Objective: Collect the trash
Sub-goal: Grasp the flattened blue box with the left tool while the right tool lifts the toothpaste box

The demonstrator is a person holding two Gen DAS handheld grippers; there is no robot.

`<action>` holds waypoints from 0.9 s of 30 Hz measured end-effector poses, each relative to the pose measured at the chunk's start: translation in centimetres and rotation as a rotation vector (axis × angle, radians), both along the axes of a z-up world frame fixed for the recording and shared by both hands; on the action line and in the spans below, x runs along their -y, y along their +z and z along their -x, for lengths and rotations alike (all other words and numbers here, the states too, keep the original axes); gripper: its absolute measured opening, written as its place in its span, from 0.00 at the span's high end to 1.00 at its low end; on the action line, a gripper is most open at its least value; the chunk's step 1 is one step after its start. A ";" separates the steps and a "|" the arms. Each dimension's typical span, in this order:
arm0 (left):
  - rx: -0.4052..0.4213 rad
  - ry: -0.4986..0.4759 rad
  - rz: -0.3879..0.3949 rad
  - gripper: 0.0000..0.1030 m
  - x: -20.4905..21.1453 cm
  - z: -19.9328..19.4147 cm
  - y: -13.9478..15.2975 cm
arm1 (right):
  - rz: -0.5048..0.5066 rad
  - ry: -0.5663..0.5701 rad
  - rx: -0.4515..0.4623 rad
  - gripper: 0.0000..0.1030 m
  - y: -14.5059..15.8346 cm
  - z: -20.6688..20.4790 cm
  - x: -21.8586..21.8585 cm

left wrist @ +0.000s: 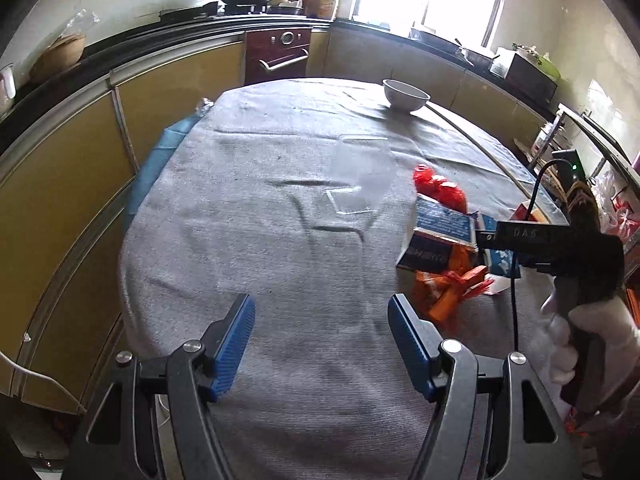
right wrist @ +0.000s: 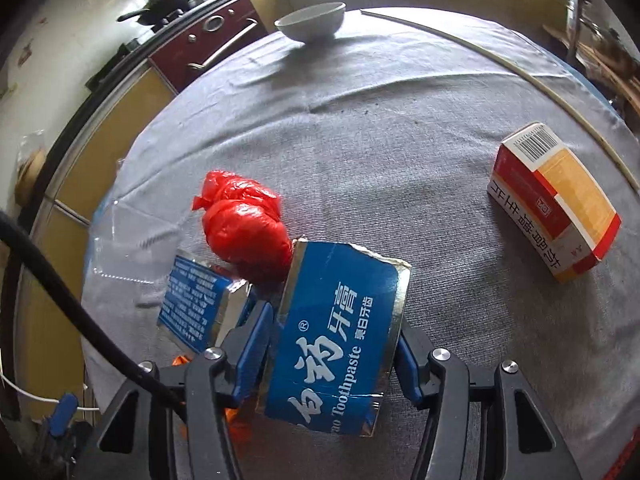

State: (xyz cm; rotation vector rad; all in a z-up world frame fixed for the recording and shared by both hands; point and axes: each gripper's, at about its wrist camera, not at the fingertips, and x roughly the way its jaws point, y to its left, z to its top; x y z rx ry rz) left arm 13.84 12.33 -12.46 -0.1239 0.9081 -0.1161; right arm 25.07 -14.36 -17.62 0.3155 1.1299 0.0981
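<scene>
Step in hand: the right gripper [right wrist: 332, 344] has a torn blue toothpaste box [right wrist: 336, 336] pinched between its blue pads, one pad on each side panel, above the grey cloth [right wrist: 380, 140] of the table.
Next move: likely carrying the box to wherever the trash goes (no bin shows in either view), then returning for the rest.
Left gripper [left wrist: 322, 340]: jaws spread, nothing between them, hovering over bare cloth well apart from the pile.
Other trash: a crumpled red plastic bag [right wrist: 244, 224] lies just beyond the held box, touching its far edge; a second blue box piece [right wrist: 196, 300] sits left of the fingers; orange wrappers [left wrist: 448, 288] lie beneath.
Red-and-yellow carton [right wrist: 556, 200]: off to the right, well apart.
White bowl [right wrist: 312, 22]: at the table's far side.
Risk: the torn card may buckle under the pads.
</scene>
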 end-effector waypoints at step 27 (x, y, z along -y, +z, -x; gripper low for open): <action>-0.244 -0.205 -0.010 0.23 13.3 -13.3 -3.6 | -0.038 0.013 0.005 0.44 -0.1 9.5 7.9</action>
